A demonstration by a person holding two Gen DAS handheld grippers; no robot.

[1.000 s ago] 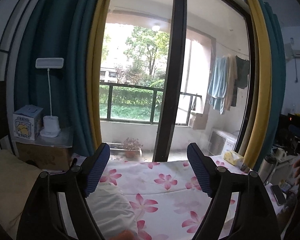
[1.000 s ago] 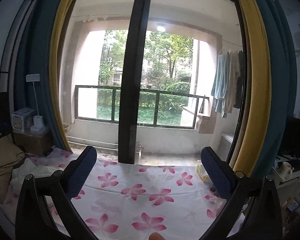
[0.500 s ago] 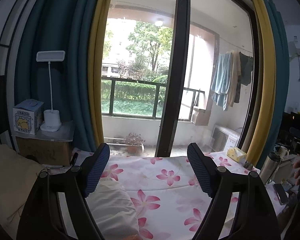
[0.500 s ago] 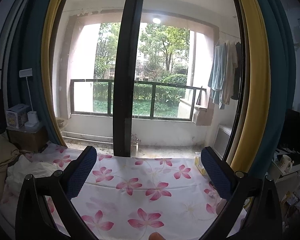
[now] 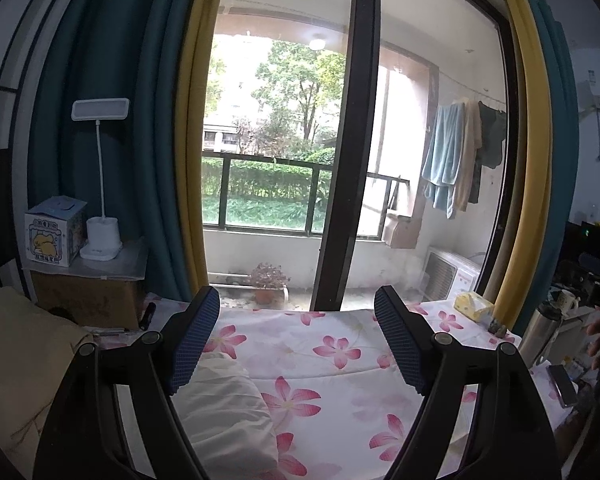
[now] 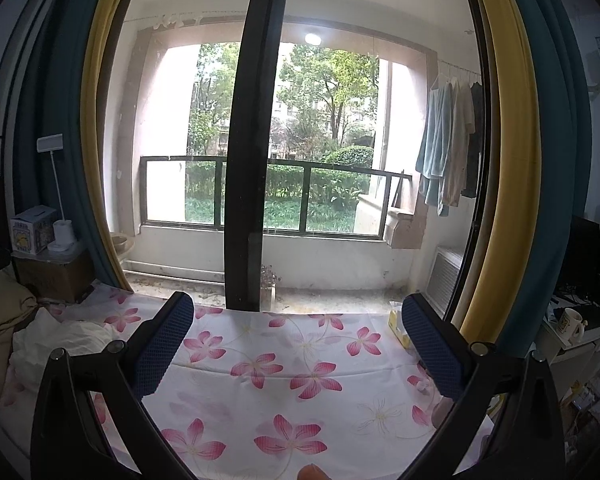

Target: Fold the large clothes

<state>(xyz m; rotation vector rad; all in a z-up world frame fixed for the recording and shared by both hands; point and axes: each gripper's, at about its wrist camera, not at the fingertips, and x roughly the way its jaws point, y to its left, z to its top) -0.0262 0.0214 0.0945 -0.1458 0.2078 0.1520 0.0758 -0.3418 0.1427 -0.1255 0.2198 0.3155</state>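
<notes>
A bed [image 6: 300,364] covered in a white sheet with pink flowers fills the foreground before a balcony window [image 6: 320,140]. A rumpled white garment [image 5: 228,408] lies bunched at the bed's left side. Left tongs [image 5: 298,340] and right tongs [image 6: 298,348] hover spread wide, holding nothing.

Crumpled white garment [image 6: 64,340] on floral bed [image 6: 300,400]

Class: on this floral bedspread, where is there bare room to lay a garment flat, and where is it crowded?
Free: the middle of the floral bedspread, between the white crumpled cloth on its left and the yellow tissue pack at its right edge. Crowded: the left side, with the beige bedding.
</notes>
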